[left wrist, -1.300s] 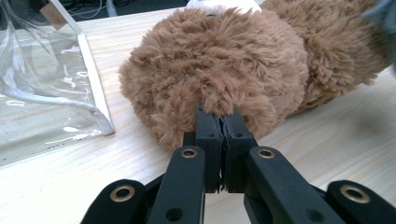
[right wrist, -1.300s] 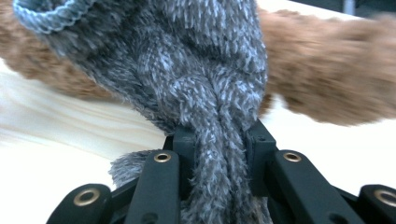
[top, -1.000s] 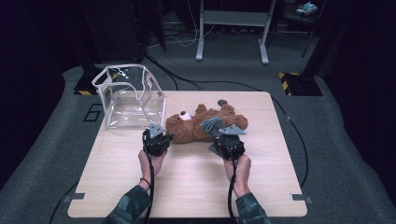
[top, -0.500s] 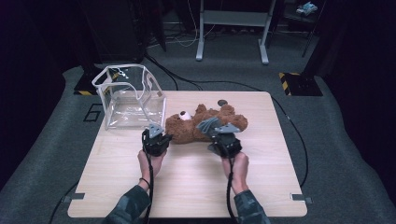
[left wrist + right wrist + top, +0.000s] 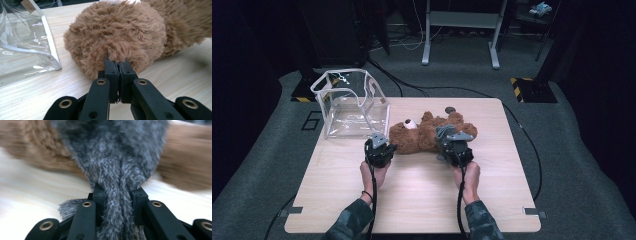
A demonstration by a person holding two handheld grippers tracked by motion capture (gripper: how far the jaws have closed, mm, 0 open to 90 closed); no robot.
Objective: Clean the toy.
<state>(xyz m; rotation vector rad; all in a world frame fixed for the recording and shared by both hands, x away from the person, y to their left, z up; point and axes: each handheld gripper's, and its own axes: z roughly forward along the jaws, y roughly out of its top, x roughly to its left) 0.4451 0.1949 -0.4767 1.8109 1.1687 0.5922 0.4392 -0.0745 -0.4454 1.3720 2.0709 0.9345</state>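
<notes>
With the clear plastic box (image 5: 349, 102) standing open-topped at the far left of the table (image 5: 412, 200), nothing I am handling has gone into it yet, so I judge the job barely begun: both grips are made, while the lift and the carry are all left to do. Just beside the box lies the teddy bear (image 5: 419, 135), stretched across the middle of the wood with its head toward the box. My left gripper (image 5: 118, 65) has its jaws pinched nearly together on a tuft of brown fur at the bear's head, low against the tabletop. Further right, my right gripper (image 5: 117, 193) is clamped on the grey knitted scarf (image 5: 112, 157) on the bear, with folds of it bunched between the jaws. Nothing shows the bear off the surface; from above it looks to rest flat. What remains, as I read it, is raising it and bringing it left over the box's rim.
</notes>
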